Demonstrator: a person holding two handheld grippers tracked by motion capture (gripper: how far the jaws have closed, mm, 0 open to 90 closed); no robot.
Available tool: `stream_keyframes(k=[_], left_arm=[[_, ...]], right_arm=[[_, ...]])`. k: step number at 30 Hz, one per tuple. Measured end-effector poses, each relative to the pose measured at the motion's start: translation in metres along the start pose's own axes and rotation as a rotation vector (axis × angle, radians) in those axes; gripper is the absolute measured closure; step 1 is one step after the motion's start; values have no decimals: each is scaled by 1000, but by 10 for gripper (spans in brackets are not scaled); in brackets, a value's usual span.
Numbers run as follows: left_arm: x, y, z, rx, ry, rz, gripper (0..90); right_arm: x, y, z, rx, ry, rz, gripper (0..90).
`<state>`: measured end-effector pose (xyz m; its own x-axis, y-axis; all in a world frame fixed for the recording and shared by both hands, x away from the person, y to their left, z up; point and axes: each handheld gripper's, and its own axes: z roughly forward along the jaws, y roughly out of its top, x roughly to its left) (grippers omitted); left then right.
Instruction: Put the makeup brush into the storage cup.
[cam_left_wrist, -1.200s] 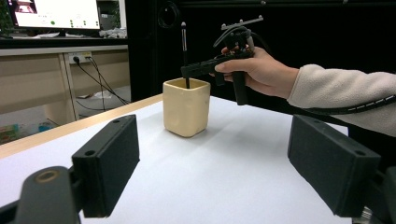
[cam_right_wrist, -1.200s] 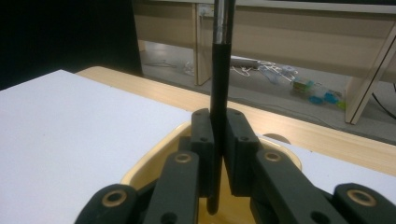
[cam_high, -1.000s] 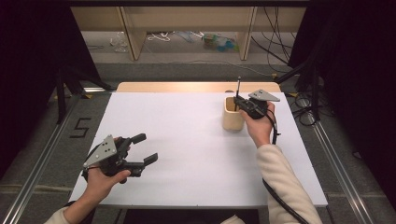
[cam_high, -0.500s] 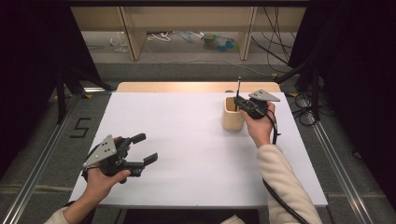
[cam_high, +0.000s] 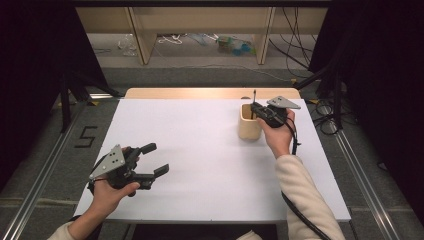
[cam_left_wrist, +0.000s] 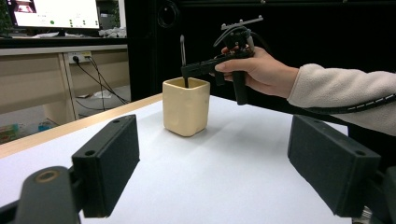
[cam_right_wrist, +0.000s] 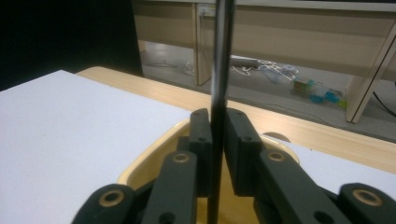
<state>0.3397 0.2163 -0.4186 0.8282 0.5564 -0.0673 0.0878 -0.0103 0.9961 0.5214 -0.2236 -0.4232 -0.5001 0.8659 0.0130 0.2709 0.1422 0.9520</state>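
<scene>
A cream square cup (cam_high: 249, 127) stands at the table's far right; in the left gripper view the cup (cam_left_wrist: 185, 106) sits ahead of my open jaws. My right gripper (cam_high: 255, 108) hovers level over the cup's mouth, with a thin black stick (cam_right_wrist: 222, 56) upright between its pads. Those jaws have just been opening a little, but the pads still look pressed against the stick, whose lower end dips into the cup (cam_right_wrist: 140, 165). At the near left my left gripper (cam_high: 156, 159) rests open with nothing in it.
The white table top (cam_high: 200, 150) has a wooden strip along its far edge (cam_high: 200, 93). Beyond it stand wooden shelf legs and cables on the floor (cam_high: 225, 45). A metal rail (cam_high: 360, 170) runs along the right side.
</scene>
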Motion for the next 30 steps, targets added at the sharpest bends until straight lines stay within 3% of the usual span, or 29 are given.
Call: stream_keyframes(k=[2,5,9,12,18,26,28,30], left_arm=[[-1,0,0,-1,3,-7,166],[-1,0,0,-1,2,-4,166],[0,0,-1,-2,2,-6,166],[0,0,-1,-1,1,-2,166],[0,0,-1,-2,5,-6,166],[0,1,-1,-3,7,-3,166],[-1,1,-1,-4,8,-3,166],[0,1,-1,-4,7,-1,166]], right_arm=[[1,2,0,5,11,17,589],[2,4,0,-13,-1,27,365],[4,5,0,-34,-47,26,222],[4,6,-2,-30,-54,19,175],[3,5,-6,-38,-37,34,168],[1,5,-16,-34,-52,31,165],[0,5,-17,-59,-56,26,165],[0,5,-20,-40,-58,23,165]])
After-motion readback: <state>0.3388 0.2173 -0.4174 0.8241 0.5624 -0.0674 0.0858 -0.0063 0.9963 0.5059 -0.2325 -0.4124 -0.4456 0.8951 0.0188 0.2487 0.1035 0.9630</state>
